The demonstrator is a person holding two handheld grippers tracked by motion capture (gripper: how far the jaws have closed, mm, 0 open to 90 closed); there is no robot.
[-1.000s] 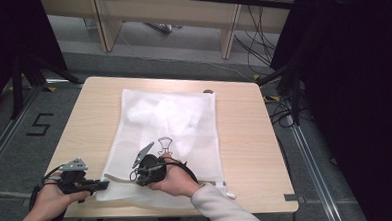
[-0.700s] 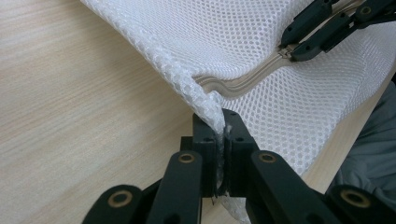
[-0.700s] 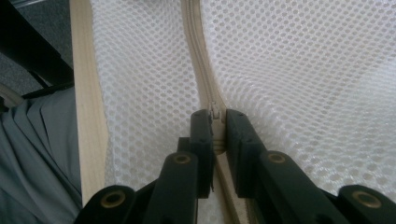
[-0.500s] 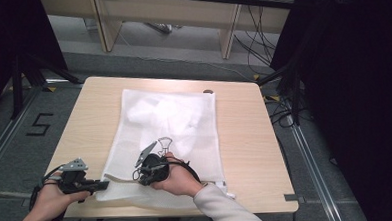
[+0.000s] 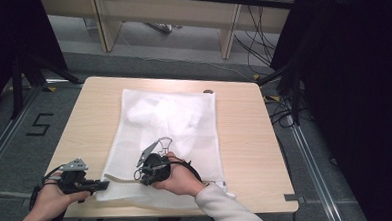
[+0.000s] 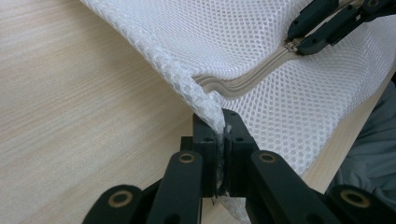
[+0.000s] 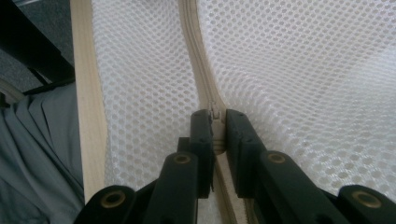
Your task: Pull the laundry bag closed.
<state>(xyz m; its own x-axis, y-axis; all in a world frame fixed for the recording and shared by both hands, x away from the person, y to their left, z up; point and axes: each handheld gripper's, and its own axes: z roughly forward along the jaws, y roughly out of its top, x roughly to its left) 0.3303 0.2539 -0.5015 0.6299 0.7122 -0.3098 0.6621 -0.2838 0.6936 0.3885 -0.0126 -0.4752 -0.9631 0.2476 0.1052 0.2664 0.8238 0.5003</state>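
A white mesh bag [image 5: 167, 134] lies flat on the wooden worktop [image 5: 240, 138], running from the far edge to the near edge, where it slightly overhangs. Something white and crumpled shows through the mesh in the far half; the view is too soft to say what it is.

The left claw [image 5: 103, 184] is at the bag's near left corner, held low by the left hand [image 5: 50, 197] at the worktop's near left edge. In the left gripper view its jaws are pressed together on the bag's corner [image 6: 212, 116], with a pinch of mesh rising between them and the fabric lifted into a ridge just beyond. The beige zipper [image 6: 243, 84] bends along that ridge and runs off toward the right claw [image 6: 299, 44], whose tips meet at the zipper's metal end.

The right hand [image 5: 179, 179] rests on the bag near its near edge, its claw pointing toward the left. In the right gripper view the jaws are clamped on the small metal zipper pull [image 7: 215, 114], with the zipper tape [image 7: 198, 56] running straight away from them across the mesh. A grey sleeve [image 7: 32, 154] lies beyond the worktop's edge at the left of that view.
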